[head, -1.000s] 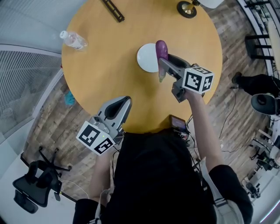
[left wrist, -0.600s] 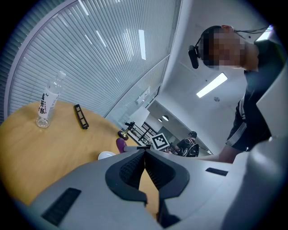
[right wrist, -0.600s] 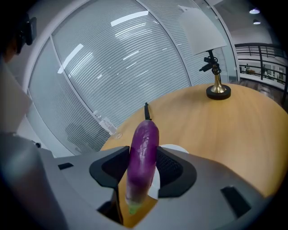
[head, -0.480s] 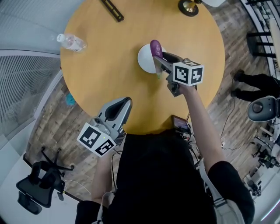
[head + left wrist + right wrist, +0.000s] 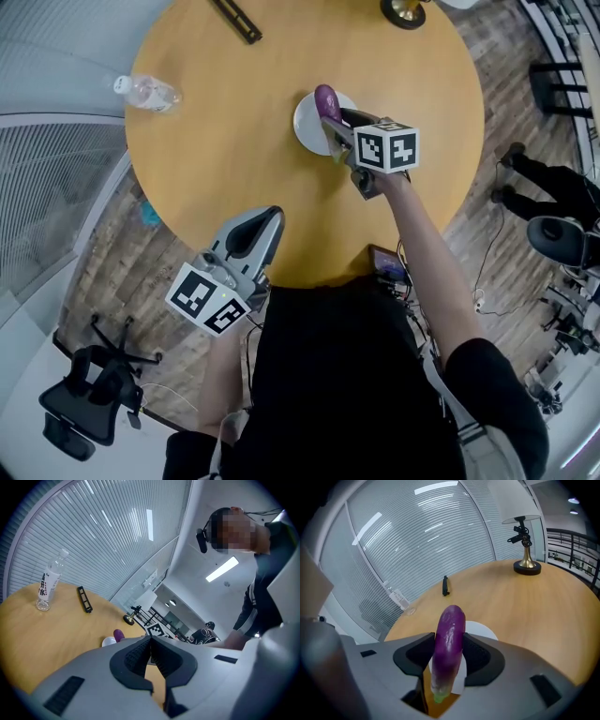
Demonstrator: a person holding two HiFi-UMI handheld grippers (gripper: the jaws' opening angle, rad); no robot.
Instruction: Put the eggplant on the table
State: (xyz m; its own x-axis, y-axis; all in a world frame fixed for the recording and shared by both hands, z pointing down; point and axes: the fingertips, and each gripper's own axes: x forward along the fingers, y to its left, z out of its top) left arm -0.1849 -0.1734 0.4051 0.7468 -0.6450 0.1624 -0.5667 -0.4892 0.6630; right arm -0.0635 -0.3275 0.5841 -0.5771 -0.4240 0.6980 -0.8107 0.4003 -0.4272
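My right gripper is shut on the purple eggplant, which stands nearly upright between the pads with its green stem end down. It hangs over the near edge of a white plate on the round wooden table. My left gripper is shut with nothing in it, at the table's near edge. In the left gripper view the eggplant and the plate show small beyond the jaws.
A clear water bottle stands at the table's left. A black strip lies at the far side, and a lamp with a brass base at the far right. An office chair stands on the floor.
My right gripper has sunk with the eggplant and shifted left, closer over the plate. The left gripper has kept still.
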